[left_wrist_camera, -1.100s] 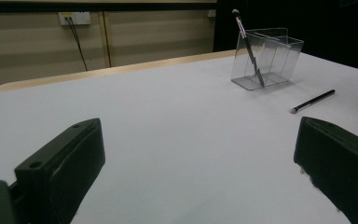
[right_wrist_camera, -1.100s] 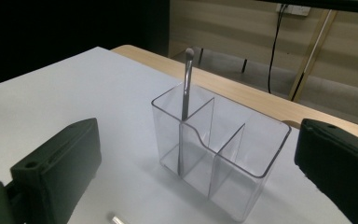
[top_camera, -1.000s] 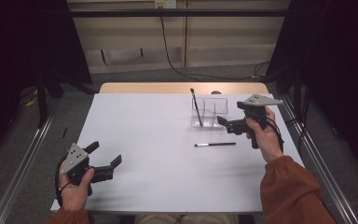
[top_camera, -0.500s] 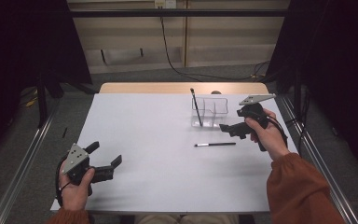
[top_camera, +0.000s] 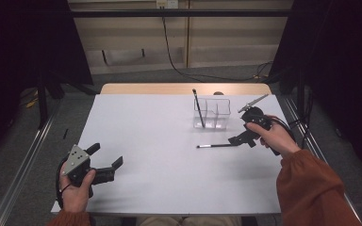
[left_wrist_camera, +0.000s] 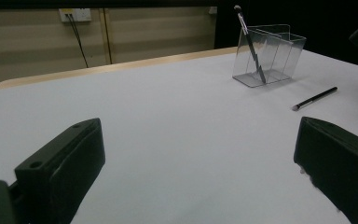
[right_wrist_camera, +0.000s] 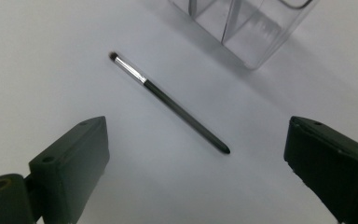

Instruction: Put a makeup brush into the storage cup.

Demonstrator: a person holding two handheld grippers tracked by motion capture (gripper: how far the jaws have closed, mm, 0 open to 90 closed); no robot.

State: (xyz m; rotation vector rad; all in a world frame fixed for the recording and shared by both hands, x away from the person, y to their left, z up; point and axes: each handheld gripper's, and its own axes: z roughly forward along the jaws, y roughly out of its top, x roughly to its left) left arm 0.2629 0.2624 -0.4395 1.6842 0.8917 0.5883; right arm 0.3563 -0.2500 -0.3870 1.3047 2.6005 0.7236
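Your right hand-held gripper (right_wrist_camera: pixel 196 172) hangs just above the thin black make-up brush with a silver ferrule (right_wrist_camera: pixel 168 101), jaws wide apart and slightly narrowing, gripping nothing. The brush lies flat on the white tabletop (top_camera: pixel 160 141), near the clear plastic divided organiser (top_camera: pixel 212 113). Your left hand-held gripper (top_camera: pixel 107 162) rests open, empty, well apart.

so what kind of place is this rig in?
Looks like a lab recording booth, not a home: a bare white table flanked by dark curtains, metal floor rails alongside, and a wall outlet with cables running down behind.
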